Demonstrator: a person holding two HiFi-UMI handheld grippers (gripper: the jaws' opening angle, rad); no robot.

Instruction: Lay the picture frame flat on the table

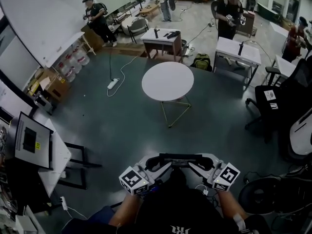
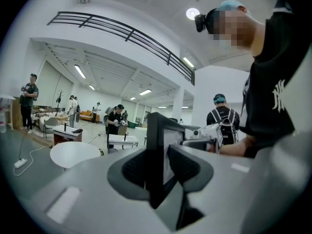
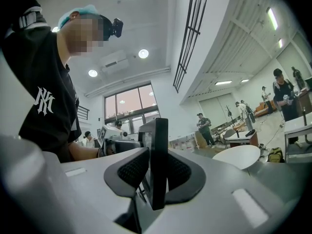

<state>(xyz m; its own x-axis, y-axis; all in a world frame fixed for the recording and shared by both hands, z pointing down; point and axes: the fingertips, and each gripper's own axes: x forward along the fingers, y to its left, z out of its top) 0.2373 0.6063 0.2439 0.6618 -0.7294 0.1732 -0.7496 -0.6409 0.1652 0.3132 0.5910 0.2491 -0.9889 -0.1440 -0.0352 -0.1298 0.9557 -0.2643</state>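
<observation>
In the head view the picture frame [image 1: 178, 156] at 6 o'clock shows only as a dark bar, its face unseen, merging below into the person's dark shirt [image 1: 178, 208]. In the left gripper view one of the left tool's [image 2: 158, 168] pads [image 2: 187, 167] covers the lower part of the frame's face. What the frame displays cannot be made out, and that tool's body covers the round desk's [image 2: 73, 152] 5 o'clock rim.

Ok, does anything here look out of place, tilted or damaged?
Nothing looks damaged or spilled. The picture frame is in the air, upright, clamped at either end by the left gripper and the right gripper, close to the person's body. The round white table stands apart, further ahead.
</observation>
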